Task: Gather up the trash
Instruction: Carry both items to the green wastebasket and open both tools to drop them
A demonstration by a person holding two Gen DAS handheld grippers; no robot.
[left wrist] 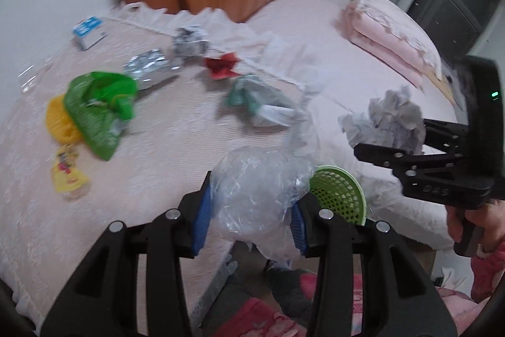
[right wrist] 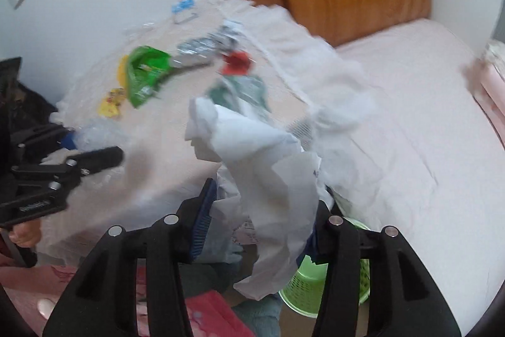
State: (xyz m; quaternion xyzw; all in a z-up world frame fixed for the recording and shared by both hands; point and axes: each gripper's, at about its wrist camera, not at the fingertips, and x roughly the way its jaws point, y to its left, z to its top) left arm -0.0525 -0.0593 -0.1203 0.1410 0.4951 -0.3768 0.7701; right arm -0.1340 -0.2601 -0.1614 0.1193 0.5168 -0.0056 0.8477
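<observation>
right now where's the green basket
In the left wrist view the green basket sits on the floor at the edge of the bed, just right of the clear plastic bag.

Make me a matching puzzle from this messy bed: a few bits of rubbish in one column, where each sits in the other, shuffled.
Things:
1. clear crinkled plastic bag
2. crumpled white paper ball
3. green foil snack wrapper
4. green plastic mesh basket

Places:
A. lying on the bed
B. on the floor beside the bed
C. in the left tool
D. in the right tool

Pairs: 1-C, 2-D, 3-A, 4-B
</observation>
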